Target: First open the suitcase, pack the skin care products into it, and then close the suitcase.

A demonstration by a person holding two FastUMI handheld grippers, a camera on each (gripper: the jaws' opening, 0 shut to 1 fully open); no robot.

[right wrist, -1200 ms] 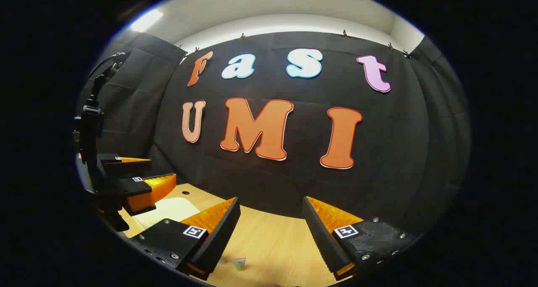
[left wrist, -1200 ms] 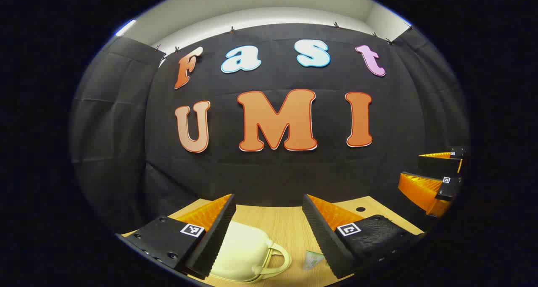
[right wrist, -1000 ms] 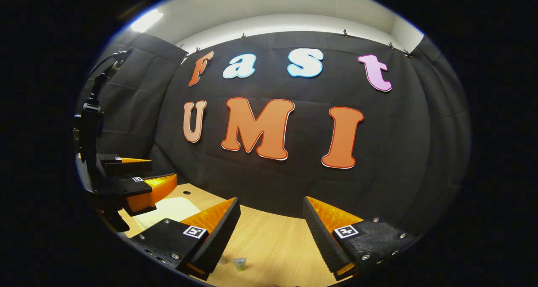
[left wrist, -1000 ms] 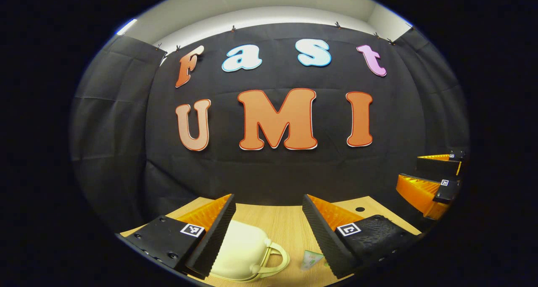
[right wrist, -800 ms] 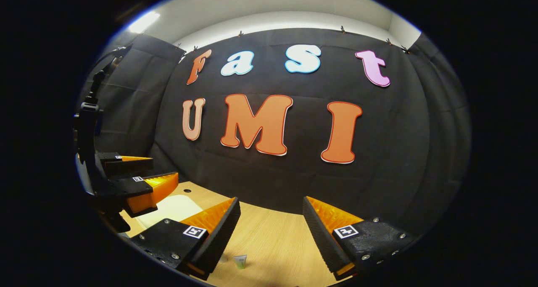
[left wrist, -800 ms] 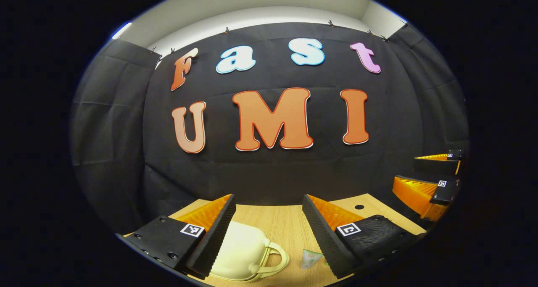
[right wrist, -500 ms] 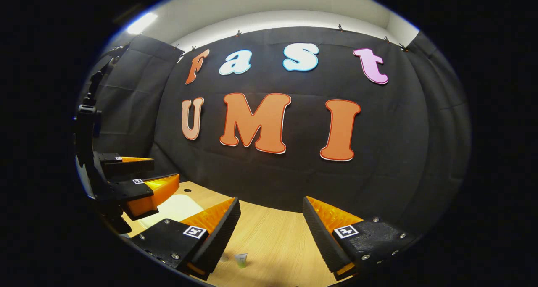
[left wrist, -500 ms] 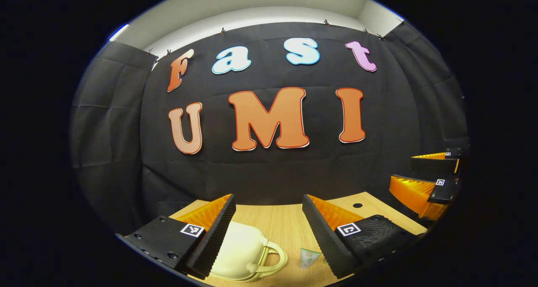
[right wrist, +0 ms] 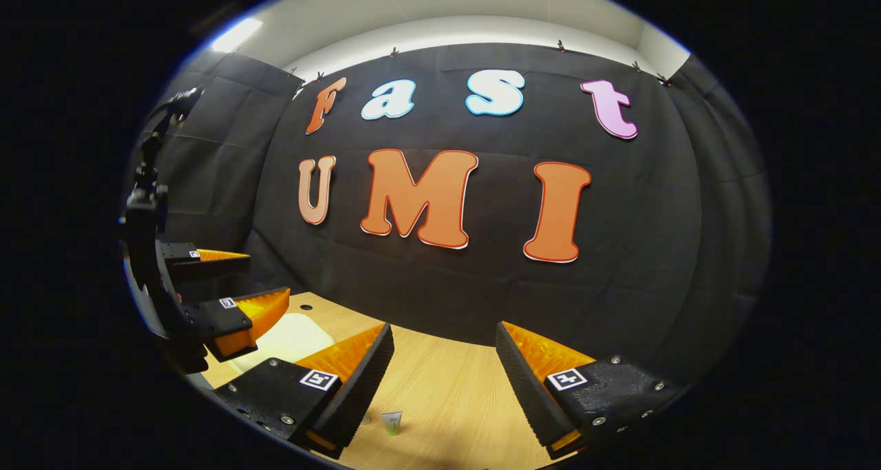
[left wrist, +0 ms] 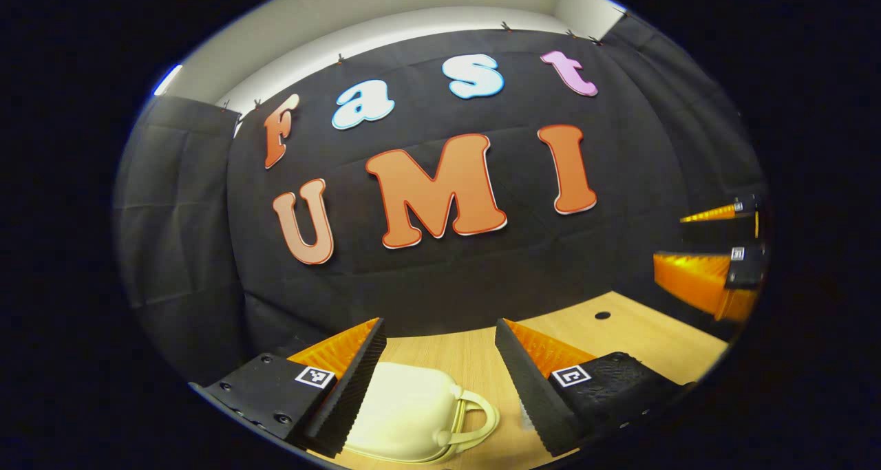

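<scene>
Nearest to me, in the left gripper view, my left gripper [left wrist: 440, 380] hangs above the wooden table [left wrist: 640, 332] with its fingers spread wide and nothing between them. Just beyond them lies the cream suitcase [left wrist: 406, 415], lid down, its handle [left wrist: 475, 418] pointing toward the right finger. In the right gripper view my right gripper [right wrist: 444, 384] is likewise spread and empty, and a small skin care tube [right wrist: 391, 422] stands on the table below it.

By my reading the task has barely begun: the suitcase looks closed, nothing is packed, and opening, packing and closing are all left to do.

Farther off, each gripper shows at the edge of the other's view, the left one [right wrist: 227, 287] over the pale suitcase, and the dark booth wall [right wrist: 482, 291] closes the scene.

The suitcase's near side is cut off by my own left finger, so I can't make out a latch or zip. I can't tell whether more products lie below the view's lower edge.
</scene>
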